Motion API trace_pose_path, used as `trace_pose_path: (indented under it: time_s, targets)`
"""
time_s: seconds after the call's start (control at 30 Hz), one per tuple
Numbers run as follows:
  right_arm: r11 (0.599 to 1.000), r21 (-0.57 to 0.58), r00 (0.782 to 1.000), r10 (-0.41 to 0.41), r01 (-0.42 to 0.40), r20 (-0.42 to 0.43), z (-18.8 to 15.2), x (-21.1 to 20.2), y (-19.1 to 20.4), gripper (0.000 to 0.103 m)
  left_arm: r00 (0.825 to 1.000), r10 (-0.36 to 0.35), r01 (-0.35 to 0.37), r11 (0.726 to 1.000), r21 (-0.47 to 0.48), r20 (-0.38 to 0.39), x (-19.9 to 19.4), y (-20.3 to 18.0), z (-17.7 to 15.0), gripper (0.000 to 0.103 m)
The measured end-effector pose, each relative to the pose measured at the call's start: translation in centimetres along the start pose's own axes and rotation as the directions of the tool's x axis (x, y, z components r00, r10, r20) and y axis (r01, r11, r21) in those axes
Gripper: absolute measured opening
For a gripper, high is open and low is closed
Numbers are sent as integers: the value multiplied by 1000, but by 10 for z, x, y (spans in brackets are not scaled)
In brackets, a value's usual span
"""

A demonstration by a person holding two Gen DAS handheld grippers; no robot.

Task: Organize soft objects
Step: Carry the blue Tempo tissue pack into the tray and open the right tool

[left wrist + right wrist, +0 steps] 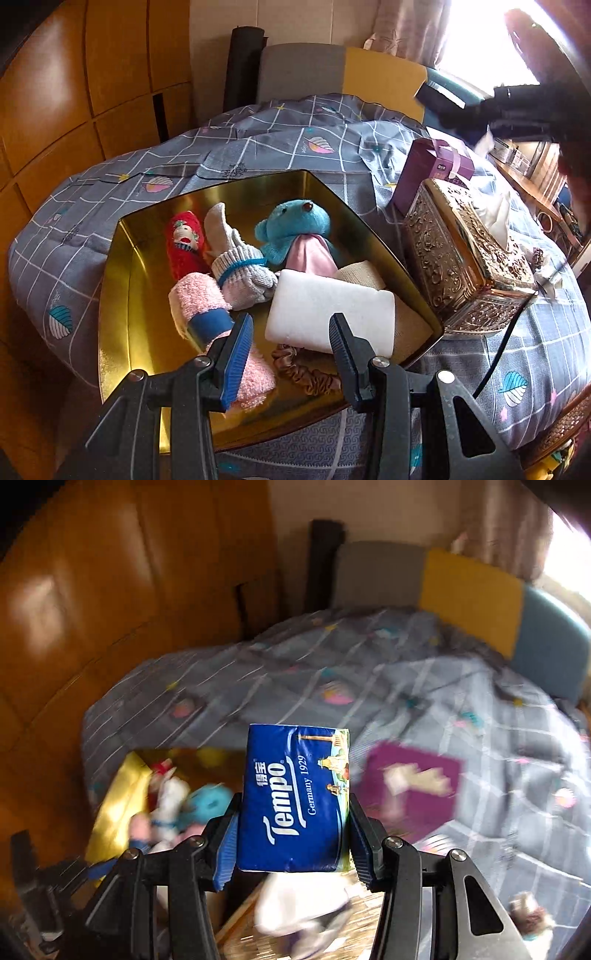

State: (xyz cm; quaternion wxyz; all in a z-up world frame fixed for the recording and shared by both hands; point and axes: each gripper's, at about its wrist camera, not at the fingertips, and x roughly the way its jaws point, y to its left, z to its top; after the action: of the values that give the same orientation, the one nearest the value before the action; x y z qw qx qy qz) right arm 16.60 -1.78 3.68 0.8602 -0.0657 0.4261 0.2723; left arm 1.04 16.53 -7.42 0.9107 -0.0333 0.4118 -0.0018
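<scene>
Between the fingers (236,843) of my right gripper (293,849) sits a blue Tempo tissue pack (295,797), clamped by its lower half, one pad on each long side, the top end standing free above the tips. White lettering up its face reads "Tempo" with "Germany 1929" beside it, two Chinese characters above the name, and a small illustrated scene along the right edge. Everything behind it is blurred: the gold tin (118,805) shows lower left of the pack, a purple box (417,786) to its right, both on the grey checked quilt (295,672).

My left gripper (291,350) hangs wide open with nothing in it, over the near end of the gold tin (122,280). Its left finger (234,363) is over a pink fluffy sock roll (207,314); its right finger (345,354) overlaps the near edge of a white sponge block (328,314). A brown satin scrunchie (306,373) lies between the tips. Farther in are a blue plush bear (295,229), a red doll (183,240) and bundled white knit gloves (240,266). Right of the tin stands an ornate gold tissue box (461,258).
</scene>
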Motion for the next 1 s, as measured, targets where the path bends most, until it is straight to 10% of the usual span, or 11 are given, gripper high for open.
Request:
trace_pose_path:
  time_s: [0.7,0.83,1.0]
  targets:
    - [988,21,978,156,-155,-137,-29,123,109,55,995,100,-96,983,-155,15,-1,44,-1,43]
    - [980,50,974,197,-193,-114,-28,125,116,76,994,111,-108,979,-172,12,0,51,-2,43]
    - [986,24,984,165,-164,-64,-30,104,115,79,994,109,-103,981,-166,27,-4,49,-1,43]
